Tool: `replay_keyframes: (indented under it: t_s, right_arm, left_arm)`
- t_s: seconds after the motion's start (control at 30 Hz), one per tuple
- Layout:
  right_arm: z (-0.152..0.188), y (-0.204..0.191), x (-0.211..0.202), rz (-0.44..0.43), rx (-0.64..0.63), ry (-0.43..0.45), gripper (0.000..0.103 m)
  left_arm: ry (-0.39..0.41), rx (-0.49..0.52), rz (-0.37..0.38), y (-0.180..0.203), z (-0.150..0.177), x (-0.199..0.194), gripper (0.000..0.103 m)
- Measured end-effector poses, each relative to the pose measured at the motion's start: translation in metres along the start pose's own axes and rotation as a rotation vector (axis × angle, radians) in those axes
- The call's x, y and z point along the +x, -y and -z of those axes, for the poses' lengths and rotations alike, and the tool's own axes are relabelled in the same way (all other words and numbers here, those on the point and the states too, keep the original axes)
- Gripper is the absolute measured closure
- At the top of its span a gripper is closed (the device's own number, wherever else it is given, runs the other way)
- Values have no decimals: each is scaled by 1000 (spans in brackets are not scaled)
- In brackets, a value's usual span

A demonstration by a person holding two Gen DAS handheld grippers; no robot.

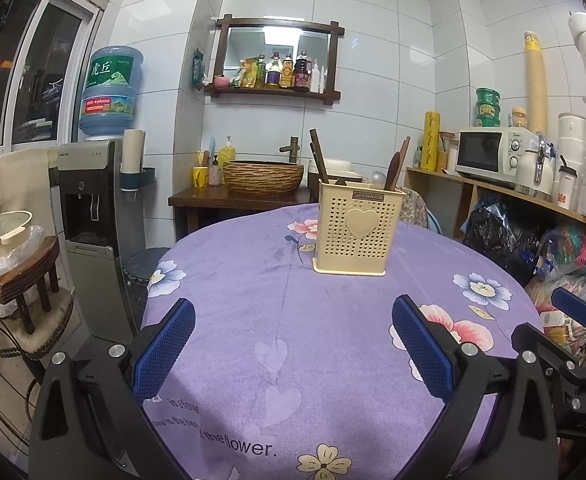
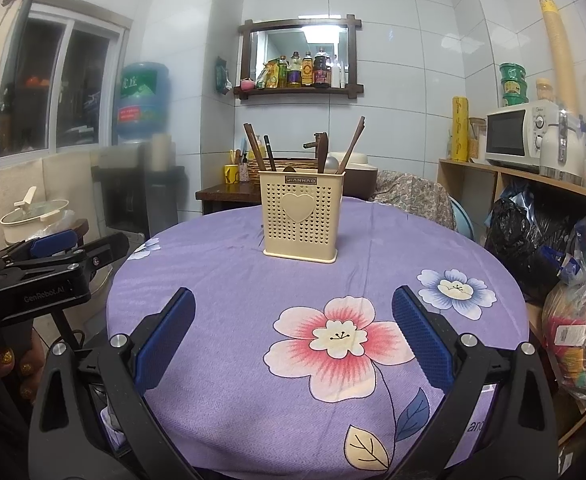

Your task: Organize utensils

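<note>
A cream perforated utensil holder (image 1: 357, 232) with a heart on its front stands upright on the round table's purple flowered cloth (image 1: 253, 320). Several wooden utensils (image 1: 397, 166) and a metal spoon stick out of it. It also shows in the right wrist view (image 2: 302, 218), with the utensils (image 2: 257, 152) leaning out. My left gripper (image 1: 293, 336) is open and empty, low over the cloth, well short of the holder. My right gripper (image 2: 293, 332) is open and empty, also short of the holder. The left gripper shows in the right wrist view (image 2: 53, 248) beyond the table's left edge.
A water dispenser (image 1: 93, 208) and a stool (image 1: 29, 280) stand left of the table. A basin counter (image 1: 245, 196) is behind it. A shelf with a microwave (image 1: 493, 152) and bags (image 2: 533, 240) lies to the right.
</note>
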State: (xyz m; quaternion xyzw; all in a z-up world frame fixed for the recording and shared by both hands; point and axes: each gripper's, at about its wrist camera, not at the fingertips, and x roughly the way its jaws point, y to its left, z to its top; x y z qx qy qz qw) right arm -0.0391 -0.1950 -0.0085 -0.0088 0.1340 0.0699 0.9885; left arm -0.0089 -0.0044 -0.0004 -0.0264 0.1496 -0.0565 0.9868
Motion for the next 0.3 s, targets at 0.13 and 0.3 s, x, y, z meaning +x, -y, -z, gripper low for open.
replay_keyframes:
  t_s: [0.13, 0.3]
  right_arm:
    - [0, 0, 0, 0, 0, -1, 6]
    - [0, 1, 0, 0, 1, 0, 6]
  left_arm:
    - [-8, -3, -2, -1, -1, 2, 5]
    - [-17, -6, -4, -3, -3, 3, 5]
